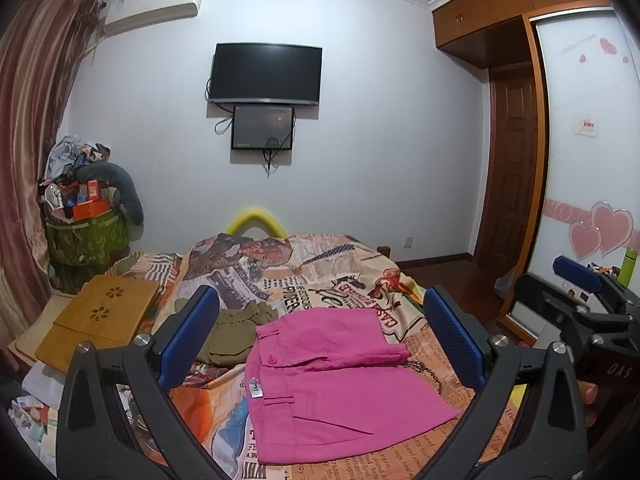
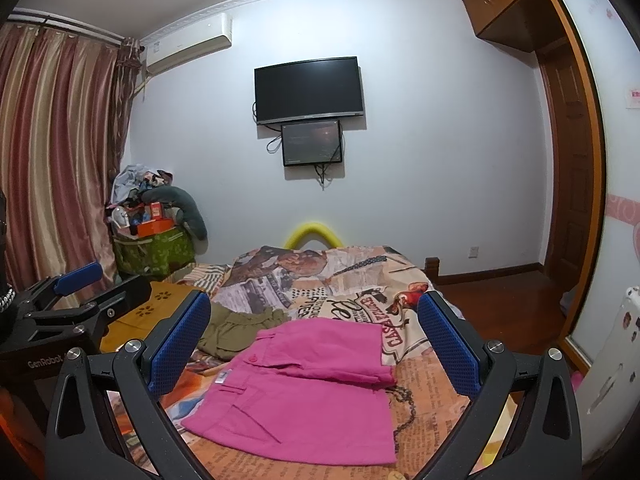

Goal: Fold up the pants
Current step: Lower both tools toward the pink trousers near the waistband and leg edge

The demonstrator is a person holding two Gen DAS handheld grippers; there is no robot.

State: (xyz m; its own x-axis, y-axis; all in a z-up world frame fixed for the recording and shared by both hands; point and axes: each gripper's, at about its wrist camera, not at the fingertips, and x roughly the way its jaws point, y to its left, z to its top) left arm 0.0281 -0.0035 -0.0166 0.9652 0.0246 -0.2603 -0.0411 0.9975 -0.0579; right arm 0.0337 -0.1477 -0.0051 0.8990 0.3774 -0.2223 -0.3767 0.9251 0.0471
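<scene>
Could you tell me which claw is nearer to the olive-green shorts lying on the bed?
Left. The left claw hangs open over the bed, on the side of the olive-green shorts; the right claw, also open, is on the far side from them.

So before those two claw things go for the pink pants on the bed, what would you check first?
1. Left gripper open, holding nothing: ok.
2. Right gripper open, holding nothing: ok.
3. Pink pants lying flat on the bedspread: ok.
4. One pink layer already lies over the far half; whether that fold is even: cannot tell.
5. Olive garment out of the way: not ok, it appears to touch the pants' corner.
</scene>
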